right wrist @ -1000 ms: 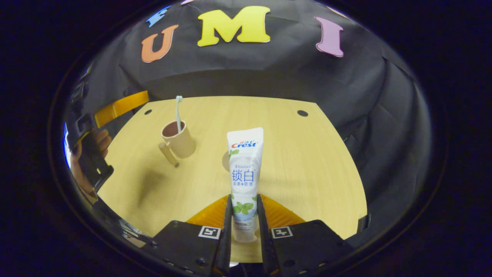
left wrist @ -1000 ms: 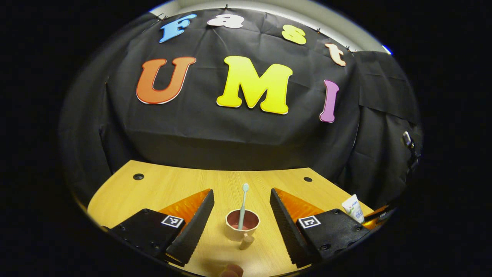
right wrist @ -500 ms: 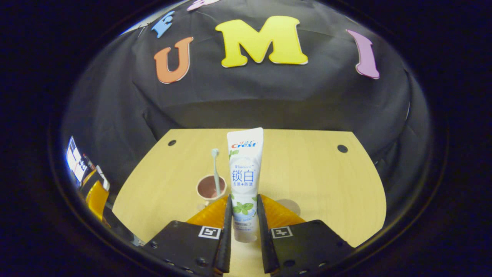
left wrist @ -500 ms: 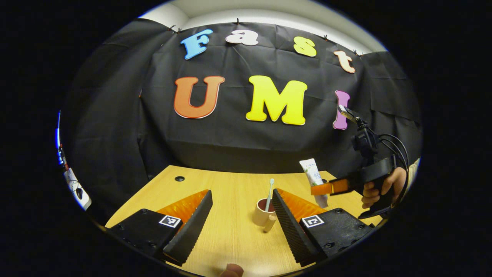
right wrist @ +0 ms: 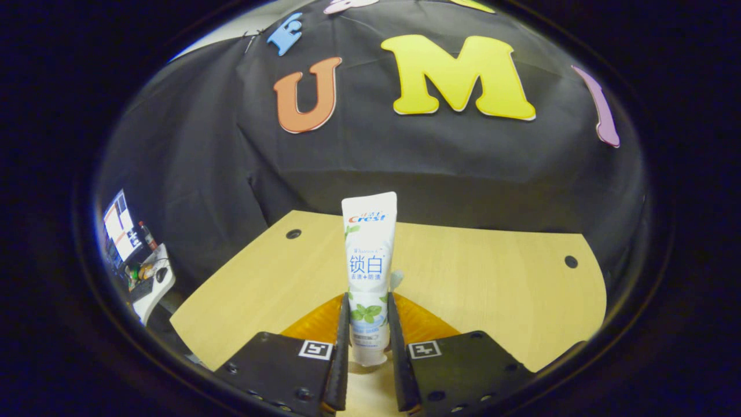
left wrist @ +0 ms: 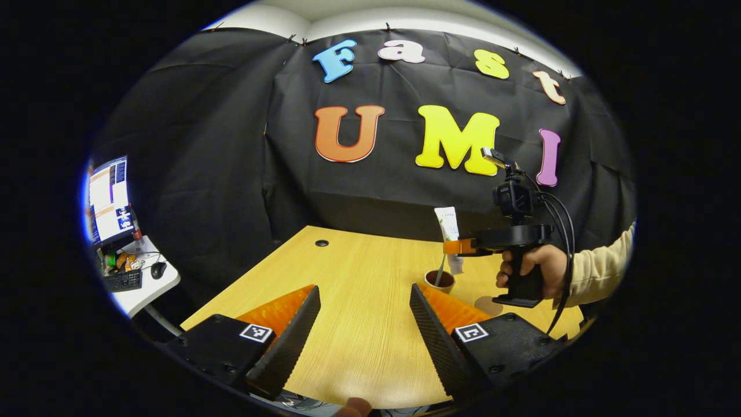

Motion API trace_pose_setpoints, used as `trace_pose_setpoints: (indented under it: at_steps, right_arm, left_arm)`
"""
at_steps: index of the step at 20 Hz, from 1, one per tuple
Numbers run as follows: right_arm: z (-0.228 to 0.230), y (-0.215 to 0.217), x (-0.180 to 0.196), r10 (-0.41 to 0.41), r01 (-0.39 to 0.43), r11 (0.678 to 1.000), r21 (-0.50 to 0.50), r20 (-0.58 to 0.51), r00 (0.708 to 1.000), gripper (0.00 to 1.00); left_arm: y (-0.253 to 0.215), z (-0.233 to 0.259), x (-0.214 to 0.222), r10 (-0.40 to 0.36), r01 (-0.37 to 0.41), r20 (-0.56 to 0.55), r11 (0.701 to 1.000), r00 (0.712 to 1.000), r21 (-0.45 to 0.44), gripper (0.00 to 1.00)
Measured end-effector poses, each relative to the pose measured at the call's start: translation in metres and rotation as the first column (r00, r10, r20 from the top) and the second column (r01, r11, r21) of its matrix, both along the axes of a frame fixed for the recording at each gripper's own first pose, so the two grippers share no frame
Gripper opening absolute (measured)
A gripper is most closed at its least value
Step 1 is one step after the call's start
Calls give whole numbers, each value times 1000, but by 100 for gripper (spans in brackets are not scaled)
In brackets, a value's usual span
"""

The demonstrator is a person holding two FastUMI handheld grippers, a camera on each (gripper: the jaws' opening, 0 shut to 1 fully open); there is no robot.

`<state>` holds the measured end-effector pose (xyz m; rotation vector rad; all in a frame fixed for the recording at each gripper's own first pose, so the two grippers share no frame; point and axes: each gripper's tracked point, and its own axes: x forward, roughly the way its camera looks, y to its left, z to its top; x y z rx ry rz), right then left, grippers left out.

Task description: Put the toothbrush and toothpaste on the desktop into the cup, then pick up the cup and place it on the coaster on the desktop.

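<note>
- While the white toothpaste tube (right wrist: 369, 272) is carried, the tan cup (left wrist: 439, 282) on the pale wooden desktop (left wrist: 359, 324) serves as the landmark for all positions below.
- Left of the cup, in the left gripper view: the left gripper (left wrist: 366, 330) hangs over the near part of the desktop with its two black ribbed fingers spread wide and nothing between them. It stands well apart from the cup.
- At the cup: the light toothbrush (left wrist: 441, 270) stands inside the cup, handle leaning on the rim. That part of the task reads as done.
- Directly above the cup: the right gripper (left wrist: 457, 248) holds the tube upright, its lower end just over the cup mouth. In the right gripper view both fingers of this gripper (right wrist: 369, 347) press on the tube's lower section, with the brush head (right wrist: 396, 279) showing just beside the tube.
- Right of the cup: a hand (left wrist: 532, 267) grips the right gripper's handle; the round brown coaster (left wrist: 489, 305) lies flat on the desktop near the cup, bare.
- Progress, as a judgement: about one third complete. Remaining: lower and release the tube into the cup, then lift the cup and set it on the coaster.
</note>
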<state>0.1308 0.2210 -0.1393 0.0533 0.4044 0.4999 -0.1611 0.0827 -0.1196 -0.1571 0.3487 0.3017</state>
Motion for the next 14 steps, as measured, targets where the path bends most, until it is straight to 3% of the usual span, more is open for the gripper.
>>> trace_pose_setpoints:
  at_steps: [5,8,12,14]
  right_arm:
    - [-29,8,9,-1,1,1000,-9,3,1000,35]
    - [-24,4,6,-7,7,1000,-2,36,999,39]
    - [-11,-15,-24,-13,13,1000,9,30,999,36]
    - [2,-31,-39,-16,16,1000,-2,51,999,41]
  left_arm:
    - [-14,-6,-4,-12,12,-41,1000,999,3,98]
    - [-19,-7,1,-29,28,-51,1000,998,-10,98]
    - [-24,-12,20,-80,78,-55,996,995,-34,98]
    - [-30,-18,35,-114,111,-55,992,992,-64,98]
